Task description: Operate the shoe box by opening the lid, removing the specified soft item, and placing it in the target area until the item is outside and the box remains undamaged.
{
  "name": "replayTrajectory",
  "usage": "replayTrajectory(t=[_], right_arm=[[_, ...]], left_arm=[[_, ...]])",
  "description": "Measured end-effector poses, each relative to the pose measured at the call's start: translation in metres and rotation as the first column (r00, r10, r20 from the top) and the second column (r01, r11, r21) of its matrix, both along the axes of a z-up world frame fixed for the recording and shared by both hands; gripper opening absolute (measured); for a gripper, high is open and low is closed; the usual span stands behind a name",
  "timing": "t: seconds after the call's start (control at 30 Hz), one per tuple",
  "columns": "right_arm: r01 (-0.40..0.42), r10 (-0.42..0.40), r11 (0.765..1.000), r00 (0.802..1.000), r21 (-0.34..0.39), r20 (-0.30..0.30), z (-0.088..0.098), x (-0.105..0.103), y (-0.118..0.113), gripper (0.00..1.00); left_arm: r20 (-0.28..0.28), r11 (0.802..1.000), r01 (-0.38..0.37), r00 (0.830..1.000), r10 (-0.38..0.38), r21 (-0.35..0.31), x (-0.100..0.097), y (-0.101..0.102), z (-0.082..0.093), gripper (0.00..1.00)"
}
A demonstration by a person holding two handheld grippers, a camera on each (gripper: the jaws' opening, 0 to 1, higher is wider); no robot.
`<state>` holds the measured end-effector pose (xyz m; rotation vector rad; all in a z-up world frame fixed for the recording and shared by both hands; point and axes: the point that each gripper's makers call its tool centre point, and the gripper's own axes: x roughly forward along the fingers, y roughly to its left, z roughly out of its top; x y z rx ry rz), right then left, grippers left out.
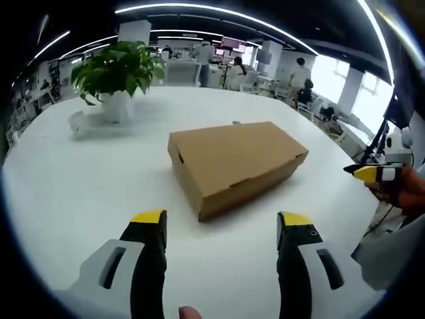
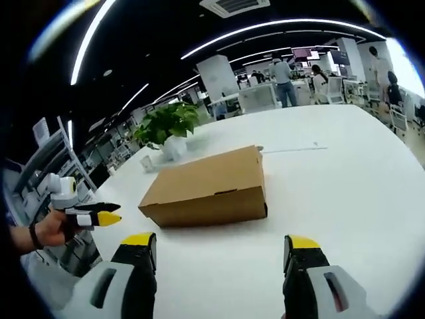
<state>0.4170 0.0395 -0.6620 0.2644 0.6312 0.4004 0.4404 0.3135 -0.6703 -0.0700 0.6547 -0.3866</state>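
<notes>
with the shoe box (image 1: 236,165) lying closed in the middle of the white table (image 1: 80,193) and both the left gripper (image 1: 222,226) and right gripper (image 2: 218,247) held wide apart and empty short of it, the lid's front edge is best approached low and lifted gently so the cardboard is not torn.

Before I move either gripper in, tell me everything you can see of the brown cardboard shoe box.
The brown cardboard shoe box is a plain, unprinted rectangular carton, lid shut and flat, with a small tuck slot in its front wall in the right gripper view. It looks undamaged. It lies flat near the middle of the round white table, turned at an angle to both views. Only the table touches it; both grippers are apart from it, and the potted green plant stands clear behind.
</notes>
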Motion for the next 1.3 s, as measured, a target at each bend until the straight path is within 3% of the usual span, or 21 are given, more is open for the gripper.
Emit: replayTrajectory(t=[0.23,0.87,1.13,1.3], right_arm=[[-0.027,0.027,1.000,1.000,0.012,-0.006,-0.004,0.023,0.010,0.77],[-0.022,0.025,0.999,0.998,0.042,-0.064,-0.031,0.076,0.011,0.75],[-0.024,0.027,0.999,0.996,0.036,-0.091,-0.045,0.110,0.011,0.74],[-0.036,0.039,0.999,0.995,0.033,-0.093,-0.047,0.117,0.014,0.75]], left_arm=[[-0.001,1.000,0.007,1.000,-0.007,0.010,0.020,0.000,-0.002,0.66],[-0.054,0.997,-0.033,0.998,0.029,-0.069,0.066,-0.006,-0.017,0.65],[-0.073,0.997,-0.018,0.997,0.013,-0.073,0.087,-0.013,-0.026,0.62],[-0.087,0.998,0.002,0.996,-0.008,-0.066,0.093,-0.018,-0.033,0.62]])
